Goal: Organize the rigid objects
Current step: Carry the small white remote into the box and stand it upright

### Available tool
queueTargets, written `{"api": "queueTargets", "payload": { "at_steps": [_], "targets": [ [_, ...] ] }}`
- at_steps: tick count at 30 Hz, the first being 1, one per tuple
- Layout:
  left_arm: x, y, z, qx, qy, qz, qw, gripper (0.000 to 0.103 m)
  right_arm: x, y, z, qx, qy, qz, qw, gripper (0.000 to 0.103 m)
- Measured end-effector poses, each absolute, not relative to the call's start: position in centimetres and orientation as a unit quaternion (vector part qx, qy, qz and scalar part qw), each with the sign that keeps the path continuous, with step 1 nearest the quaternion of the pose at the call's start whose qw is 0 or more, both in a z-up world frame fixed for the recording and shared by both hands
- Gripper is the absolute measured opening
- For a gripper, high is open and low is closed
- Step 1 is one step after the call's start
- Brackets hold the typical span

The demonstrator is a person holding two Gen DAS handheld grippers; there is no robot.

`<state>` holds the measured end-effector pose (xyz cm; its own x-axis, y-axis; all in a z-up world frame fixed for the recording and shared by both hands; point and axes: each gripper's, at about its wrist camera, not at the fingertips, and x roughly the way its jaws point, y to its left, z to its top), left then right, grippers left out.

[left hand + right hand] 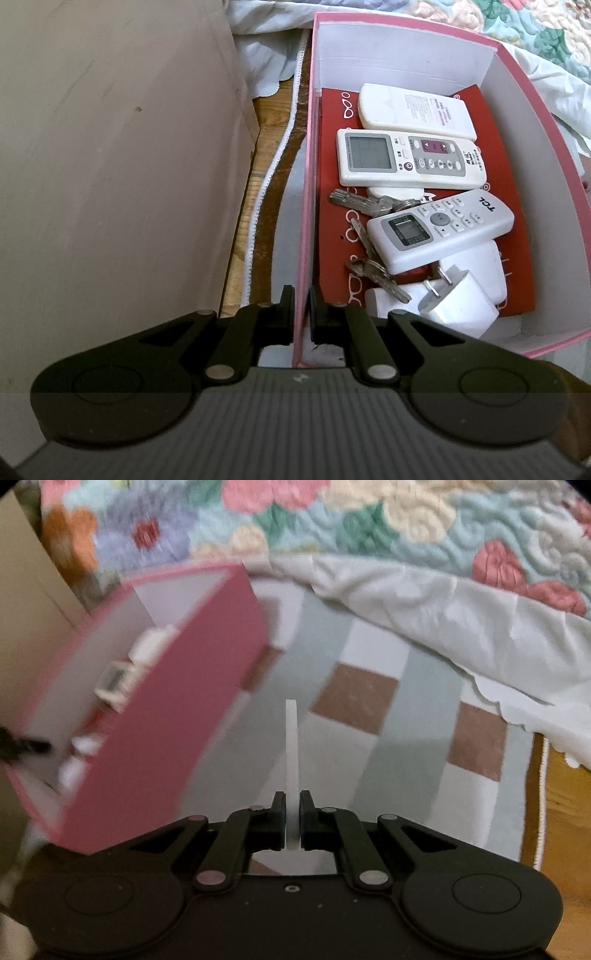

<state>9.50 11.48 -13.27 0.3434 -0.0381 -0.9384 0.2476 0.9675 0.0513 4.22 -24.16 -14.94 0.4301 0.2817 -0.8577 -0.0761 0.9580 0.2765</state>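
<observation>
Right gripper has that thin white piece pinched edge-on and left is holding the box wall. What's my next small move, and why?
Probably swing the right gripper leftward over the pink box before letting go. The thin white piece hangs over the checked cloth, outside the box. The left gripper is shut on the box wall, which should steady it, and there is bare red lining beside the remotes.

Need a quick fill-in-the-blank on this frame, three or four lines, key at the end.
1. The left tongs are clamped on the wall of the ____ box.
2. The right tongs are shut on a thin ____ card.
3. The remote beside the keys is branded ____.
4. Inside the box lie ____ remotes.

Missing words: pink; white; TCL; three
</observation>
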Motion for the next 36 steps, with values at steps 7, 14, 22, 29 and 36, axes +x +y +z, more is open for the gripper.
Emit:
{"api": "queueTargets", "payload": {
  "at_steps": [7, 14, 22, 29, 36],
  "targets": [
    [9.5, 11.4, -13.4, 0.095, 0.567, -0.086, 0.813, 0.007, 3.3, -21.6, -8.2, 0.159, 0.464, 0.177, 0.853, 0.008],
    [9.5, 11.2, -13.4, 0.097, 0.565, -0.087, 0.815, 0.007, 3.1, -16.4, -7.6, 0.144, 0.462, 0.228, 0.845, 0.008],
    [9.5, 11.5, -13.3, 0.091, 0.565, -0.089, 0.815, 0.007, 3.9, -14.5, -9.5, 0.143, 0.488, 0.186, 0.841, 0.009],
    [9.4, 11.6, -13.5, 0.089, 0.565, -0.090, 0.815, 0.007, 4.4, -12.5, -10.4, 0.162, 0.489, 0.141, 0.845, 0.009],
    [9.3, 11.6, -13.3, 0.092, 0.562, -0.092, 0.817, 0.007, 5.3, -13.0, -10.3, 0.167, 0.476, 0.117, 0.855, 0.009]
  ]
}}
